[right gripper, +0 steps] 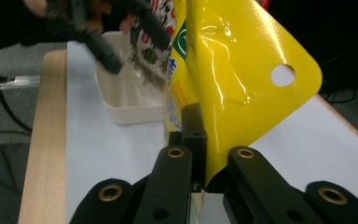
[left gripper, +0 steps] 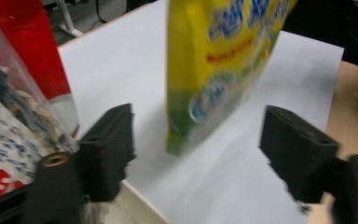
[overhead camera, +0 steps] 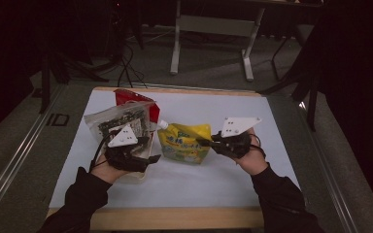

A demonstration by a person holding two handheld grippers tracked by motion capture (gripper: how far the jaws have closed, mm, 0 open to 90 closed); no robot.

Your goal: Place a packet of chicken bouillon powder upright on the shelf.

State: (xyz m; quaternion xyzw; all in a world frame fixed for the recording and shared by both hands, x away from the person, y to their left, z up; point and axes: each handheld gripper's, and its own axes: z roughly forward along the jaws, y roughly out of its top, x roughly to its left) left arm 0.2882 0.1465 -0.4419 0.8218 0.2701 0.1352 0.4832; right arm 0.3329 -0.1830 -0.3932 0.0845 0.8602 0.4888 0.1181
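- Your right tool (right gripper: 200,154) is clenched on the yellow pouch's (overhead camera: 187,141) edge above the desk (overhead camera: 223,179).
- Your left tool (left gripper: 198,154) hangs released near the white tray (right gripper: 126,100).

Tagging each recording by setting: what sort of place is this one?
Probably a lab or studio set up for recording: a white-topped work table with wooden edging, dark surroundings, cables on the grey floor, and a metal-legged bench frame behind.

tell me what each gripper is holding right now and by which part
The right gripper is shut on the yellow pouch, pinching its flat edge near the corner with the hang hole. The left gripper is open and holds nothing.
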